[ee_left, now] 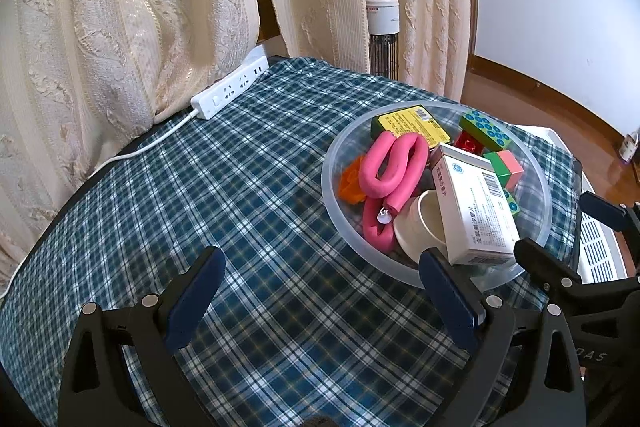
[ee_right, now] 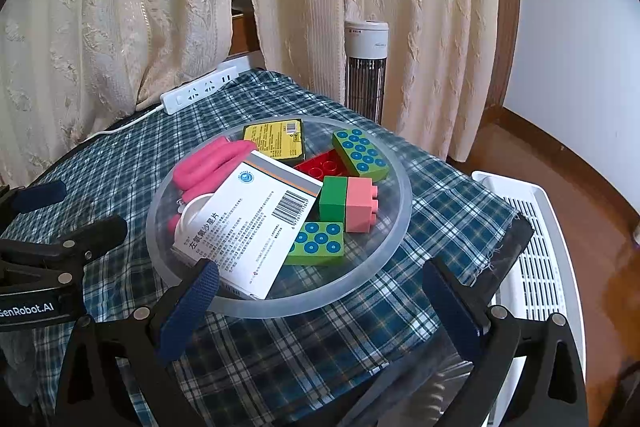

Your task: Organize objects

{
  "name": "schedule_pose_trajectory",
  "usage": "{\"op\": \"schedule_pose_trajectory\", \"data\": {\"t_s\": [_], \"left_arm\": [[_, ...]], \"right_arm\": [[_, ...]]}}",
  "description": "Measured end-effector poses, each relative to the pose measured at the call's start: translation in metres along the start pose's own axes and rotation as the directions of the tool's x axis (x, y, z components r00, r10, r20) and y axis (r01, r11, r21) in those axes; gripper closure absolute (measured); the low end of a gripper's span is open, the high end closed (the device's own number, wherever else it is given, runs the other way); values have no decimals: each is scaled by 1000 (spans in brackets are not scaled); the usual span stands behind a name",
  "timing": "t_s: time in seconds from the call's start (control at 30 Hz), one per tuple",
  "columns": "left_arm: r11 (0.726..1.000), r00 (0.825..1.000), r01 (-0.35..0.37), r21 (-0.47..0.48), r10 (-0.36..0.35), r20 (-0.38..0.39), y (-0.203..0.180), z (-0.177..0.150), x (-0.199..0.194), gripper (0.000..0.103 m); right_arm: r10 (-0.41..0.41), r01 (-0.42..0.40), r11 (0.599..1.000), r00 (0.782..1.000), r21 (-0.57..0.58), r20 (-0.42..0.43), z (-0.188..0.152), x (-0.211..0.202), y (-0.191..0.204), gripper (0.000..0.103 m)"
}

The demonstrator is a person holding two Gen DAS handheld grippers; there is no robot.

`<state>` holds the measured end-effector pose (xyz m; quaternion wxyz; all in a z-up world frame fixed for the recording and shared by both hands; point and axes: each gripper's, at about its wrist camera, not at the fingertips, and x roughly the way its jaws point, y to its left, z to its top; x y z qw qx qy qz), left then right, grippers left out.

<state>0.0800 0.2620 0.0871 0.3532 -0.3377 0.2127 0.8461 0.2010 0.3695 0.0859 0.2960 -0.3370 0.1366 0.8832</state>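
I have both grippers held wide apart with nothing between the fingers. My left gripper [ee_left: 320, 291] hangs over the checked tablecloth [ee_left: 240, 187], its right-hand finger just at the near rim of the clear bowl [ee_left: 332, 195]. My right gripper [ee_right: 320, 303] sits on the bowl's [ee_right: 400, 227] near side too, its left-hand finger overlapping the rim in view.

Everything I'm sorting lies inside that bowl. The white medicine box [ee_right: 248, 223] leans across the near part, resting over a white cup [ee_right: 196, 211]. Behind the box, toward the bowl's far left, is the pink looped foam tube [ee_left: 394, 163], and an orange piece [ee_left: 350, 183] shows against the left wall. At the far rim lies the yellow-labelled green pack [ee_right: 276, 141]. To its right is 1 green block with blue dots [ee_right: 360, 155], with a red studded block [ee_right: 322, 167] just in front of it. A green and pink block [ee_right: 348, 203] sits right of the box, and another dotted green block [ee_right: 318, 243] is near the front.

Beyond the bowl, at the table's far edge, a white power strip [ee_left: 230, 89] lies against the cream curtains [ee_left: 120, 27].
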Motion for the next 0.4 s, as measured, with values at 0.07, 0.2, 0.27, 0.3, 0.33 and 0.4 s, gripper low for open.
{"op": "schedule_pose_trajectory", "data": {"t_s": [0.07, 0.2, 0.27, 0.3, 0.33, 0.4], "left_arm": [[1000, 1000, -2, 1, 2, 1, 0, 0, 0, 5], [1000, 1000, -8, 4, 8, -1, 0, 0, 1, 5], [1000, 1000, -13, 3, 13, -2, 0, 0, 1, 5], [1000, 1000, -16, 1, 16, -2, 1, 0, 1, 5], [1000, 1000, -19, 0, 19, -3, 0, 1, 1, 5], [999, 999, -33, -2, 33, -4, 1, 1, 1, 5]], "right_arm": [[1, -1, 1000, 1000, 2, 0, 0, 0, 0, 0], [0, 0, 1000, 1000, 2, -4, 0, 1, 0, 0], [0, 0, 1000, 1000, 4, -5, 0, 0, 1, 0], [1, -1, 1000, 1000, 4, -5, -1, 0, 1, 0], [2, -2, 1000, 1000, 4, -5, -1, 0, 1, 0], [3, -3, 1000, 1000, 5, -4, -2, -1, 1, 0]]}}
